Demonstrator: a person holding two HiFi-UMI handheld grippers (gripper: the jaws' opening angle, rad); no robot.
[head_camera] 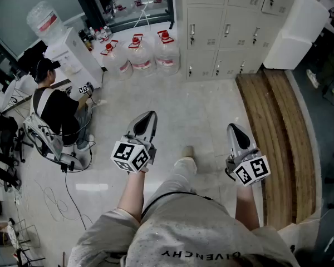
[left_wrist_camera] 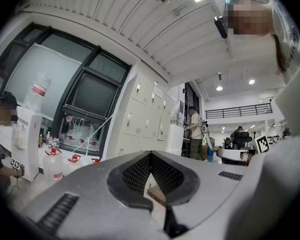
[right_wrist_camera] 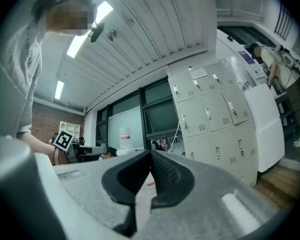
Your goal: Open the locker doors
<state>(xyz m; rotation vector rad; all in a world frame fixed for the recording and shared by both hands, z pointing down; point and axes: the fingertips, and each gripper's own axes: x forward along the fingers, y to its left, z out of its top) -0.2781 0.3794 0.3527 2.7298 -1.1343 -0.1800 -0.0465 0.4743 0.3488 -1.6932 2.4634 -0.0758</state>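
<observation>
Well, both grippers are clenched on nothing: the left gripper [head_camera: 149,115] and the right gripper [head_camera: 232,129] hang over the floor [head_camera: 200,110], each with its jaw tips pressed together. The lockers [head_camera: 228,32] stand well ahead (every door in sight closed), just beside three water jugs [head_camera: 136,52].

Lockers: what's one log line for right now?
lockers: visible doors closed | left hand-held gripper: shut, empty | right hand-held gripper: shut, empty
</observation>
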